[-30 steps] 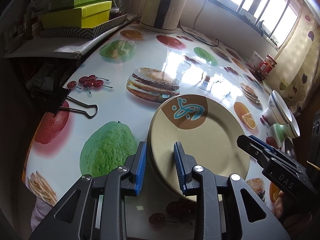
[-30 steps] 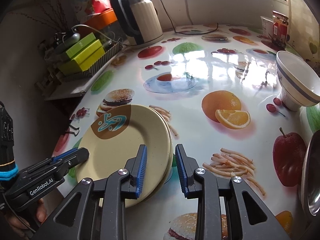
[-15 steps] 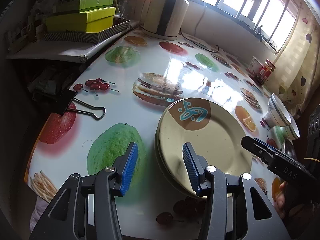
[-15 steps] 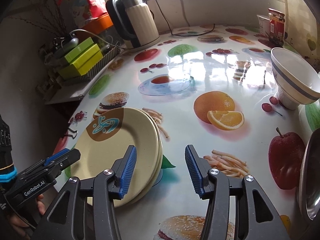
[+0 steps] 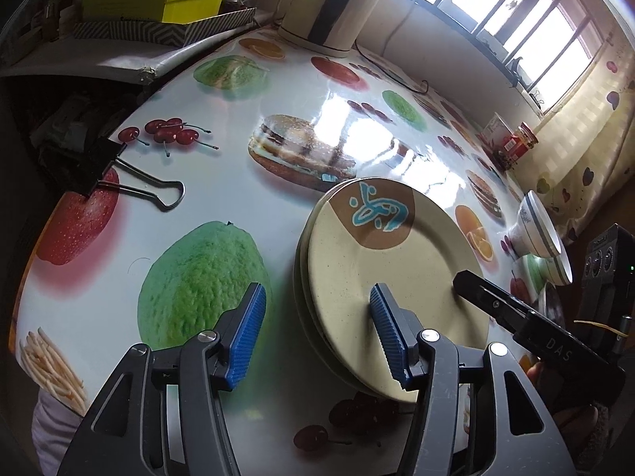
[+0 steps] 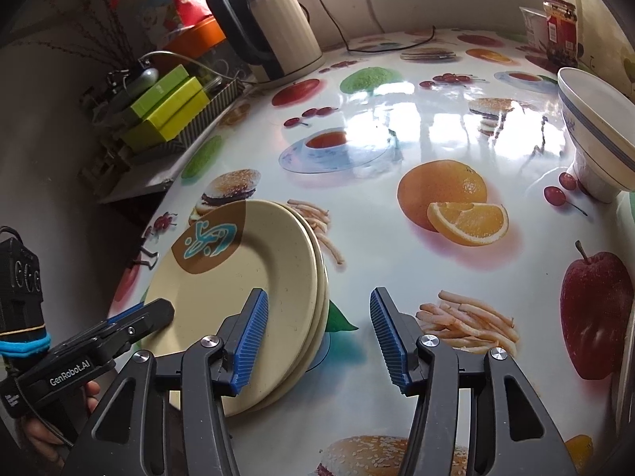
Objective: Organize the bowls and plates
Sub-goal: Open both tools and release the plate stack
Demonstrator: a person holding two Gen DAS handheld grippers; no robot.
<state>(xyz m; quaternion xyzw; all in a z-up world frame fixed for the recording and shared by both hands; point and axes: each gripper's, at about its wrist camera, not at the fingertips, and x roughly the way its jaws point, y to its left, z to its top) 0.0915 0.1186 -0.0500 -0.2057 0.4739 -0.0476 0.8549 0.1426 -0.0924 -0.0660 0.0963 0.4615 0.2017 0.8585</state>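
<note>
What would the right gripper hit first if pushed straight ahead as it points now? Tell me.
Most likely the right edge of the plate stack, which lies between the open fingers of the right gripper, close to the left pad. Nearer the middle of the gap, it would meet the table. Depth is hard to judge here.

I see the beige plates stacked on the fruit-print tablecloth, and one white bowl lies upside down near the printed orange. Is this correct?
Not quite. The bowl is not upside down: in the right wrist view it stands upright on its foot, its opening up. The rest holds: the beige plates are stacked on the fruit-print tablecloth, and the bowl is near the printed orange.
</note>
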